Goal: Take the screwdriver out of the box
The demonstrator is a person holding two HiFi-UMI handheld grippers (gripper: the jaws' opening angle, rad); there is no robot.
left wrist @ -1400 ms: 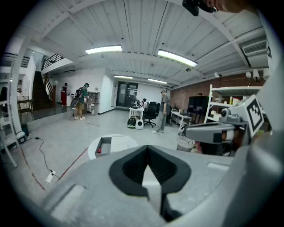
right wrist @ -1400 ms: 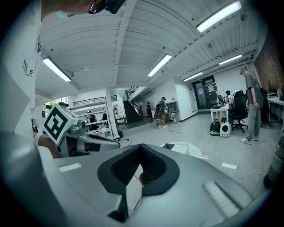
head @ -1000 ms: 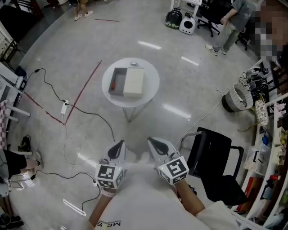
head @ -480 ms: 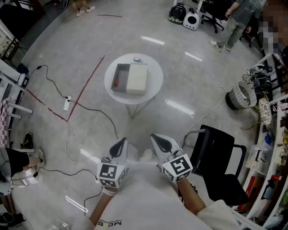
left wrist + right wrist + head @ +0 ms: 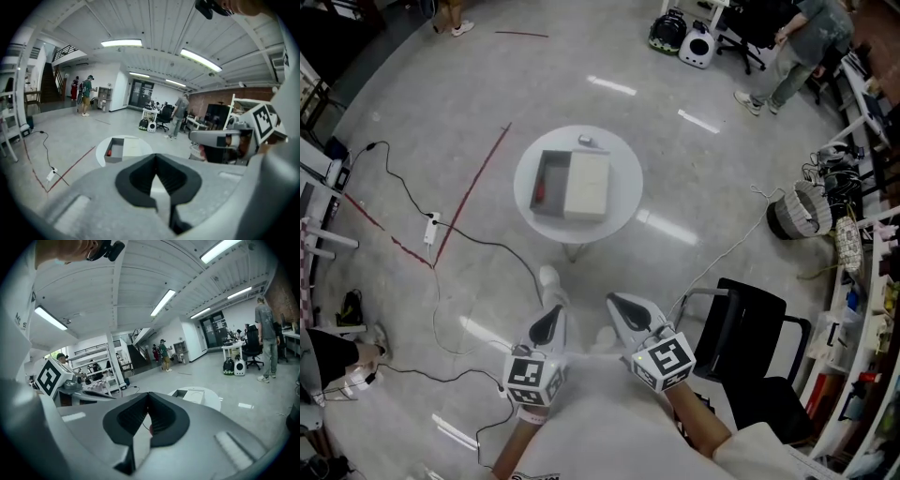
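Note:
A round white table (image 5: 619, 202) stands out on the floor, well ahead of both grippers. On it lies an open grey box (image 5: 549, 180) with its white lid (image 5: 587, 184) beside it on the right. The screwdriver's red handle (image 5: 537, 191) shows inside the box at its left wall. My left gripper (image 5: 546, 323) and right gripper (image 5: 626, 309) are held side by side near my body, both shut and empty, pointing toward the table. The left gripper view shows its shut gripper (image 5: 155, 157) with the box (image 5: 115, 149) far off. Past the shut right gripper (image 5: 148, 394) stands the table (image 5: 208, 399).
A black chair (image 5: 759, 347) stands close at my right. Cables (image 5: 487, 246), a power strip (image 5: 432, 228) and a red tape line (image 5: 473, 187) cross the floor on the left. A basket (image 5: 802, 208) and shelves line the right. A person (image 5: 797, 47) stands far back.
The table has drawn a little closer and lower in the head view. A shoe now shows on the floor just ahead of the left gripper. Both grippers stay shut.

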